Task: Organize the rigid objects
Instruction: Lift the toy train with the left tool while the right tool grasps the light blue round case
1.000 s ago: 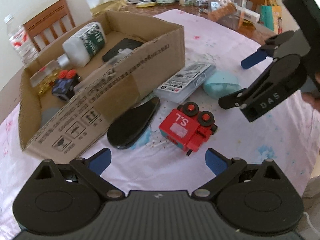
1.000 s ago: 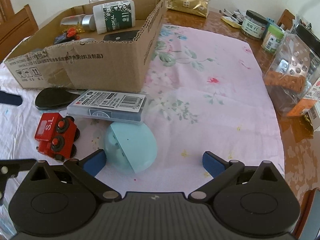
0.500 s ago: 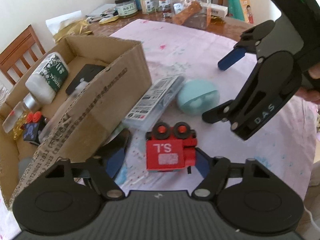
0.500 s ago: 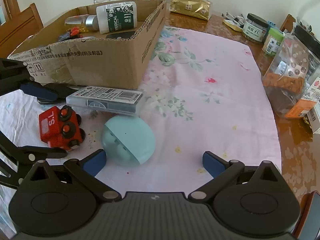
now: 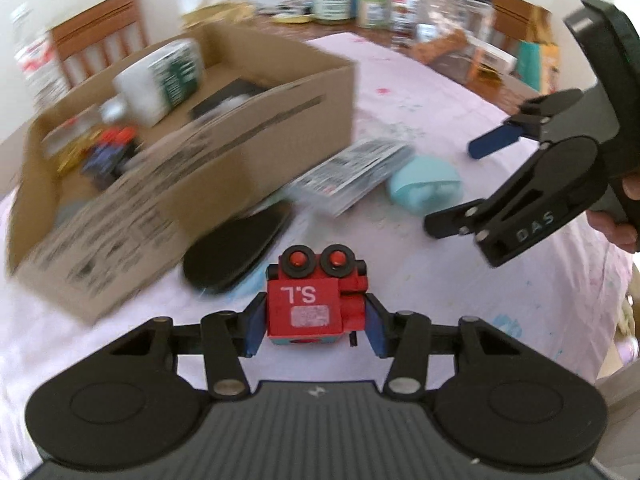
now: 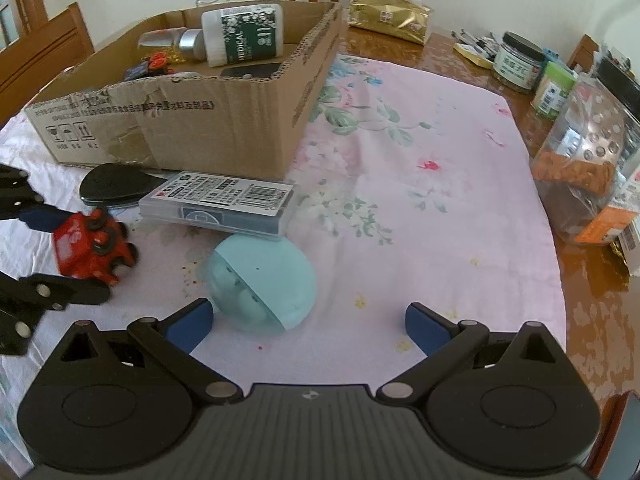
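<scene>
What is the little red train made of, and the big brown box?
The red train looks like painted wood or hard plastic: blocky, glossy, hard to say which. The brown box is corrugated cardboard: matte, with a wavy layer along its torn rim.

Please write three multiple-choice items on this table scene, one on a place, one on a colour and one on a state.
1. Where does the white medical bottle lie?
A. inside the cardboard box
B. on the pink cloth beside the box
C. under the barcode case

2. What colour is the round case in front of the right gripper?
A. red
B. light blue
C. black

3. What is the state of the left gripper?
A. open over bare cloth
B. shut on the black oval case
C. shut on the red toy train

Answers: 1 A, the bottle rests within the box walls. 2 B, its shell is pale blue. 3 C, both blue pads press the train's sides.
</scene>
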Demonstrator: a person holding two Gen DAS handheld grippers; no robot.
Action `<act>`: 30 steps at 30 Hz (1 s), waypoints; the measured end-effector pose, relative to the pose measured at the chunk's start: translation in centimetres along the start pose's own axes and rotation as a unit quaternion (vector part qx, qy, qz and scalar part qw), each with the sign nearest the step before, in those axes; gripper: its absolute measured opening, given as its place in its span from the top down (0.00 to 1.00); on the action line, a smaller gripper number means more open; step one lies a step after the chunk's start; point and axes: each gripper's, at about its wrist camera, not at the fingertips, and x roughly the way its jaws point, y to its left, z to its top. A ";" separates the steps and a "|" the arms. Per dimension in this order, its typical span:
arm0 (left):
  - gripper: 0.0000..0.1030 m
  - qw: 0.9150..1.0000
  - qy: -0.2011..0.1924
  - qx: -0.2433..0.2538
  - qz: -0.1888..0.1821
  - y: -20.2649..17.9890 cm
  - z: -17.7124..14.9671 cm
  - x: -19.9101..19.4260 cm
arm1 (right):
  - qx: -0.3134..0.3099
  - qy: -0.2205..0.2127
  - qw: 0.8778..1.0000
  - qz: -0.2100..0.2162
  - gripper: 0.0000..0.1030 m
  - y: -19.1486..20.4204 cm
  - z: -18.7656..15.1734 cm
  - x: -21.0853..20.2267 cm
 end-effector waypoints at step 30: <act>0.07 0.978 -0.030 -0.167 0.118 0.3 -2.8 -0.1 | -0.121 -0.009 0.989 0.081 0.00 3.3 0.1 0.1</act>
